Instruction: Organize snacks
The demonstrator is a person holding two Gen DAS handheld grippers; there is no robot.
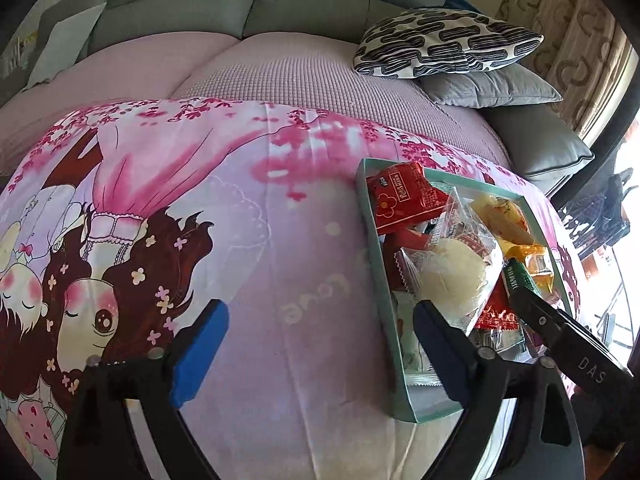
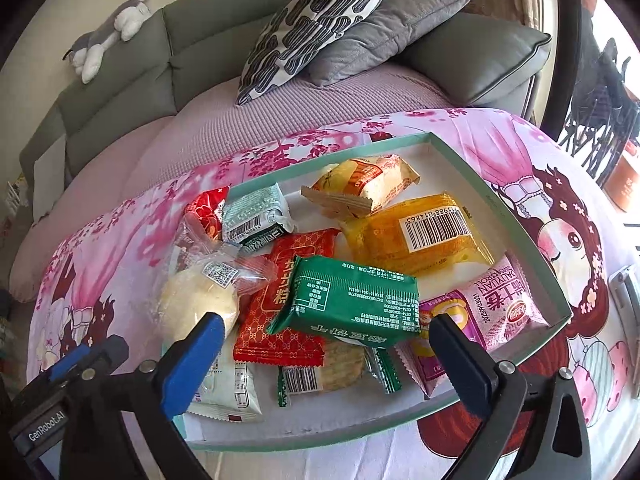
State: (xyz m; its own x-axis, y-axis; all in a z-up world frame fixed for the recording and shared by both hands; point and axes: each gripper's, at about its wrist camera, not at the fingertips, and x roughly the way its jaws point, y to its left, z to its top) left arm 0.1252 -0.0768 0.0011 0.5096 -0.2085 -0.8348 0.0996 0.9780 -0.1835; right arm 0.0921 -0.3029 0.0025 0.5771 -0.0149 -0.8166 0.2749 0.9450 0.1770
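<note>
Right wrist view: right tool (image 2: 326,340) gapes empty above green packet (image 2: 348,300), lower centre; better grip its middle squarely.

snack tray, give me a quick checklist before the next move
1. Right tongs open, nothing gripped: ok.
2. Left tongs open, nothing gripped: ok.
3. Snacks inside the tray: ok.
4. Green packet on top, free to grab: ok.
5. Clear-wrapped bun fully inside the tray wall: cannot tell.
6. Cartoon cloth beside the tray free of loose snacks: ok.
</note>
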